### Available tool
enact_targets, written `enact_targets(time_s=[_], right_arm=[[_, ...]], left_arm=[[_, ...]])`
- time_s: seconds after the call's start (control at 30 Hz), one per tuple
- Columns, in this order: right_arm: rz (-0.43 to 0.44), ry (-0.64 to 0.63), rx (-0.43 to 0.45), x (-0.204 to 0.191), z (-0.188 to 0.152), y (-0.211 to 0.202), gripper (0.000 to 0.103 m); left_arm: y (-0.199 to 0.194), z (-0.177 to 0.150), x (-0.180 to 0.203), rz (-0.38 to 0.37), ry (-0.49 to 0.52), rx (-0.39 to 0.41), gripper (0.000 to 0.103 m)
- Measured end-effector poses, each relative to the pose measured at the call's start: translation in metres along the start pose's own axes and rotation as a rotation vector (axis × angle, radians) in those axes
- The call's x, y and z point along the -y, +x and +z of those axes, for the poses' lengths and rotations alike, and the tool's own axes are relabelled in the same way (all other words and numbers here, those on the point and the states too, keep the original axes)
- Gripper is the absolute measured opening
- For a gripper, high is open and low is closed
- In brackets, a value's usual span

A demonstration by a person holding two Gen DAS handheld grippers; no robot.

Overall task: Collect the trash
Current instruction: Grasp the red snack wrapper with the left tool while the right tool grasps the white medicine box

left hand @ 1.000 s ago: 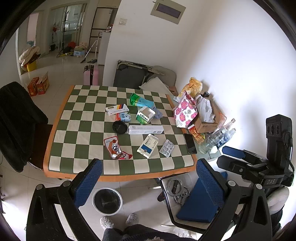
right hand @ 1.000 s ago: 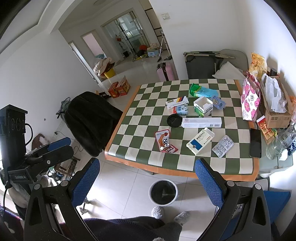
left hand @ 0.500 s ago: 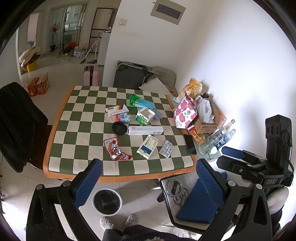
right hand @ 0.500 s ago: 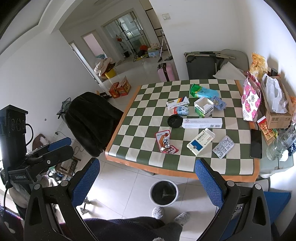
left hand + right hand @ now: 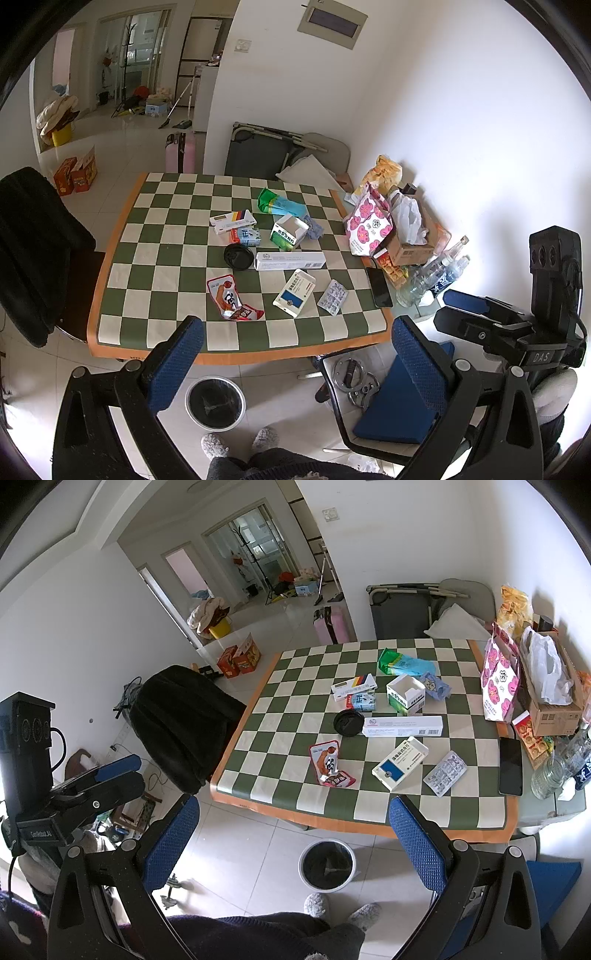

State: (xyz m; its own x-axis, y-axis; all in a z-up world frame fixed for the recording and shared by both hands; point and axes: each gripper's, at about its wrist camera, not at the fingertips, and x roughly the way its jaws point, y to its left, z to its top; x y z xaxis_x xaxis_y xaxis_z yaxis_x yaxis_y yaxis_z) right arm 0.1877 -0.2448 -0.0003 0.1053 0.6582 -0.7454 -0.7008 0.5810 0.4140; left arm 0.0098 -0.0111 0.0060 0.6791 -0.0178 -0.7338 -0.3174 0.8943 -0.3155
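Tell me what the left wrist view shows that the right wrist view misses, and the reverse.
Only the left wrist view shows the wall panel and the metal parts on the floor. Only the right wrist view shows the ceiling and a dumbbell. Both show the table, its litter such as the red wrapper, the bin, and open fingers.

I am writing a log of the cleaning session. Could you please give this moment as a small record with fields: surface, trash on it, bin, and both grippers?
surface: checkered table
trash: red snack wrapper, black lid, long white box, blue-white box, blister pack, open green box
bin: black-lined trash bin on the floor, at the table's near edge
left gripper: open, empty, short of the table
right gripper: open, empty
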Motion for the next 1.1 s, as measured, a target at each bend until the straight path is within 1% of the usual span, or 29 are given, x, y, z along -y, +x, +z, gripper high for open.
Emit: enact_targets(time_s=[0.4,0.47,0.5,0.53,0.57,0.6,0.63,0.67,0.7,0.73,0.77,0.9,0.93,1.0,1.07,1.1], right_arm=[[0.0,0.003,0.005,-0.002,-0.003,0.0,0.103],[-0.002,0.012,0.012,-0.003,-0.003,0.001,0.103],[-0.012,0.021,0.018,-0.008,0.001,0.002,0.103],[-0.032,0.036,0.029,-0.007,0.001,0.003,0.103],[-0.057,0.056,0.044,-0.005,0.007,0.008,0.103],[-0.078,0.072,0.052,-0.005,0.009,0.011,0.103],[-0.1,0.087,0.058,0.001,0.01,0.016,0.103],[-0.161,0.122,0.061,0.008,0.011,0.028,0.103],[-0.194,0.146,0.057,0.01,0.016,0.033,0.103],[-0.241,0.189,0.041,0.018,0.016,0.046,0.103],[-0.278,0.234,0.019,0.029,0.015,0.059,0.103],[-0.361,0.381,-0.034,0.079,0.006,0.116,0.103],[-0.379,0.418,-0.052,0.094,0.004,0.136,0.103],[-0.398,0.479,-0.102,0.12,-0.001,0.173,0.103],[-0.408,0.526,-0.163,0.149,-0.003,0.213,0.103],[-0.415,0.529,-0.19,0.16,-0.004,0.231,0.103]], left_arm=[[0.0,-0.001,0.001,-0.003,-0.001,0.003,0.103],[0.0,-0.001,0.001,0.014,0.002,0.004,0.103],[0.002,-0.001,0.002,0.061,0.01,0.01,0.103],[0.005,0.0,0.002,0.122,0.023,0.02,0.103],[0.009,0.003,0.002,0.159,0.031,0.024,0.103],[0.016,0.004,0.001,0.218,0.043,0.026,0.103],[0.027,0.006,-0.002,0.287,0.055,0.023,0.103],[0.037,0.01,-0.006,0.329,0.06,0.018,0.103],[0.049,0.012,-0.013,0.367,0.059,0.008,0.103],[0.065,0.012,-0.021,0.405,0.052,-0.016,0.103],[0.084,0.011,-0.029,0.427,0.038,-0.049,0.103],[0.155,-0.001,-0.067,0.439,-0.066,-0.184,0.103],[0.165,-0.005,-0.076,0.442,-0.087,-0.204,0.103],[0.198,-0.01,-0.097,0.457,-0.165,-0.269,0.103],[0.233,-0.015,-0.118,0.447,-0.262,-0.333,0.103],[0.249,-0.017,-0.126,0.444,-0.305,-0.363,0.103]])
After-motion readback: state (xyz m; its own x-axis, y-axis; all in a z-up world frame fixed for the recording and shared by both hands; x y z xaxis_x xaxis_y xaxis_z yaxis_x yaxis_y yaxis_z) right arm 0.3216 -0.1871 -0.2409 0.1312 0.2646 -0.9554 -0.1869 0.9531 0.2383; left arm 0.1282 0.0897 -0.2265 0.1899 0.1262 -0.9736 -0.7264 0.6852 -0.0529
